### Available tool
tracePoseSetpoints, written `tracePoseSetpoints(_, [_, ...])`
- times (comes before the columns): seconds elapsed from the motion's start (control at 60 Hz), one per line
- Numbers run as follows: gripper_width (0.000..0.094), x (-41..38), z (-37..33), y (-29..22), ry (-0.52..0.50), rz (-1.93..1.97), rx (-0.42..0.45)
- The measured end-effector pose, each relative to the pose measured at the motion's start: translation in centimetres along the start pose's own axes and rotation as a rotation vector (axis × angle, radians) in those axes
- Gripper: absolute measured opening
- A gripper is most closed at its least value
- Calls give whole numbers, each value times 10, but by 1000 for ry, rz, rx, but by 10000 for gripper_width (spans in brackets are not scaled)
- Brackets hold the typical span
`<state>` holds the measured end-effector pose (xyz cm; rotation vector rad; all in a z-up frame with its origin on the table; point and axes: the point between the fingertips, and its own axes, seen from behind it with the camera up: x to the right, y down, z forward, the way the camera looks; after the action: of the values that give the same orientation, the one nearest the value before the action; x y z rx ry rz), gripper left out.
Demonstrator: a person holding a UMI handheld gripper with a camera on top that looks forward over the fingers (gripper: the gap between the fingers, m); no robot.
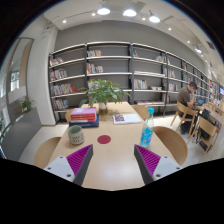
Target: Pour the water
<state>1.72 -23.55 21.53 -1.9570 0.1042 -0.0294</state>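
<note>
**A:** So, where does the clear plastic water bottle with the blue label [148,131] stand against the gripper [113,162]?

**B:** Ahead of the fingers and off to their right side; it stands upright on the light wooden table [115,152], just beyond the right finger's magenta pad [148,160], apart from it; nothing presses on it.

**A:** And the fingers themselves?

**B:** Spread wide; both pads show, the left one [80,160] and the right one, with bare tabletop between them; they hold nothing.

**A:** How does the bottle look?

**B:** Tall and slim, see-through with a bluish tint, a blue band about its middle, a pale cap on top; how much water is in it I cannot tell.

**A:** What else sits on the table?

**B:** A small grey ribbed cup [76,135] stands ahead of the left finger, well apart from the bottle; a flat round dark-red coaster [104,139] lies between cup and bottle; behind the cup a stack of books with red covers [84,117]; beyond that a leafy green potted plant [103,92]; an open magazine or papers [126,118] lie near the plant.

**A:** And around the table?

**B:** Tan wooden chairs [172,142] at its sides; long white bookshelves [120,70] along the far wall; a seated person [186,98] at another table to the right.
</note>
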Motion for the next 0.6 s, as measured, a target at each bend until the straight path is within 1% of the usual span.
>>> tracePoseSetpoints(0.083, [845,32,18,2,22,10,-4])
tracePoseSetpoints(0.217, [847,97,71,18,69,-5,3])
tracePoseSetpoints(0.233, [845,97,71,7,77,-9,-3])
tracePoseSetpoints(0.25, [841,108,83,15,81,-12,4])
tracePoseSetpoints(0.35, [838,146,129,16,110,-24,7])
tracePoseSetpoints(0.6, [839,198,243,8,102,0,28])
